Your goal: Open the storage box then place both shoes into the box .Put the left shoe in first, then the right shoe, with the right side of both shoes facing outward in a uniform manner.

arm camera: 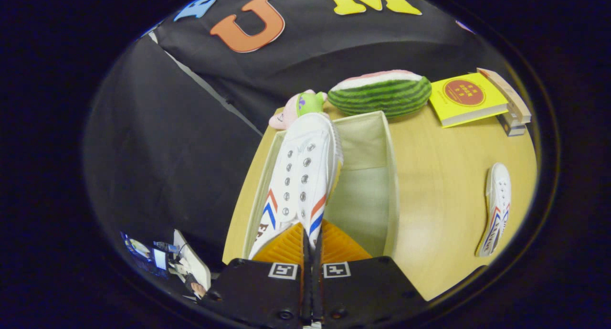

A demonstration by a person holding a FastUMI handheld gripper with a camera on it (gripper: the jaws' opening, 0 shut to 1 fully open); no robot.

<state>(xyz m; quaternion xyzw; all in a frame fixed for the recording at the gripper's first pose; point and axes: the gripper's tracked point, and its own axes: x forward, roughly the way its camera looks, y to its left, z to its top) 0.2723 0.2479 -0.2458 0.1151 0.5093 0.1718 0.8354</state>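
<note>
My gripper (311, 240) is shut on a white sneaker (300, 176) with red and blue chevrons, pinching it near the heel opening. The shoe hangs toe-forward over the open beige storage box (392, 185), along the box's left wall. The box's inside looks bare. The second white sneaker (497, 207) lies on the wooden table (444, 166) well to the right of the box, lying on the table with its laced top showing.
Beyond the box lie a watermelon-shaped plush (382, 92) and a pink and green soft toy (298, 107). A yellow book (465, 100) rests on a small stack at the table's far right. The table's left edge runs close beside the box.
</note>
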